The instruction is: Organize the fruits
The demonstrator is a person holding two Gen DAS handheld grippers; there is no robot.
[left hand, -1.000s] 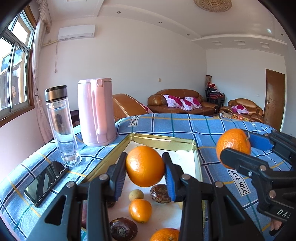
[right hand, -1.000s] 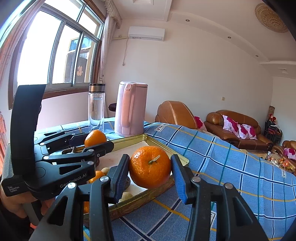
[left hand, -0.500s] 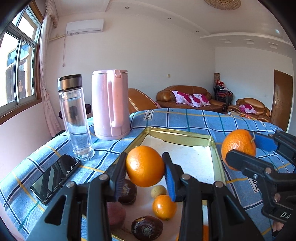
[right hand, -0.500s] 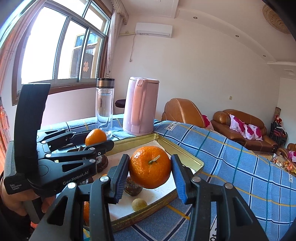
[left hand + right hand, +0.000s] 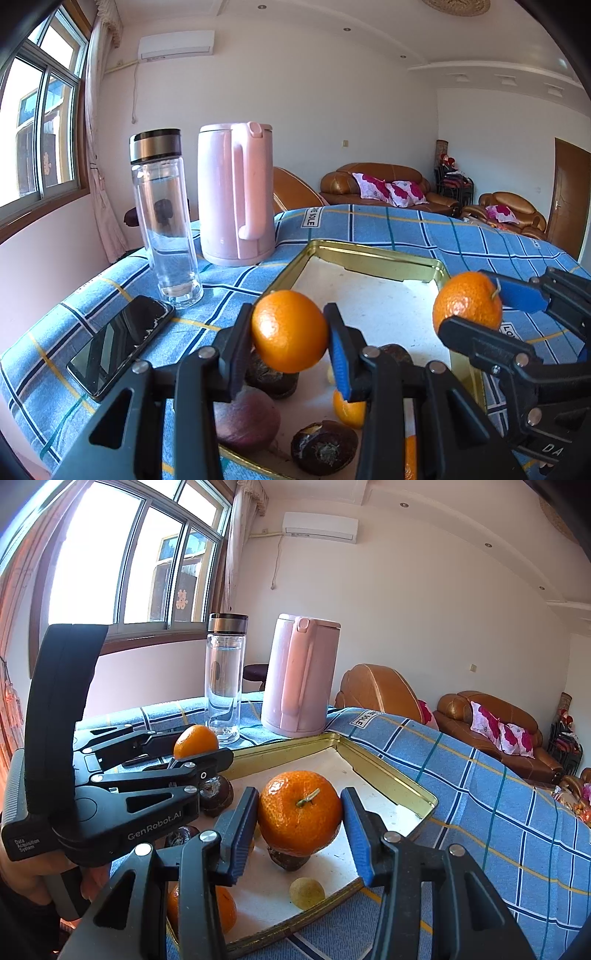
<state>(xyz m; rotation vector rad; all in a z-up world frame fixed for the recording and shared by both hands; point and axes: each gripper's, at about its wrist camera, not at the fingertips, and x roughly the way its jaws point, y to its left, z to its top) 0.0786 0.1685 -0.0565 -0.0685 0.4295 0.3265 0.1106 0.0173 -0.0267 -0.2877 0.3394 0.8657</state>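
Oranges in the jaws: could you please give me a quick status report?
Left gripper shut on smooth orange. Right gripper shut on stemmed orange. Both above gold tray; loose fruit beneath, far end bare.

We've got two fisheye wrist cams, each sitting just behind its own gripper's fingers, looking fwd along them and tilted a bit down over the gold-rimmed tray [image 5: 369,254], v. close. Left cam faces the pink kettle [image 5: 236,195] and bottle [image 5: 162,218] w/ the right gripper [image 5: 491,306] in at its right edge; right cam faces the same kettle [image 5: 299,675] from further right, left gripper [image 5: 184,746] in at its left. Both share tray, kettle, bottle, sofa [image 5: 384,184] wall.
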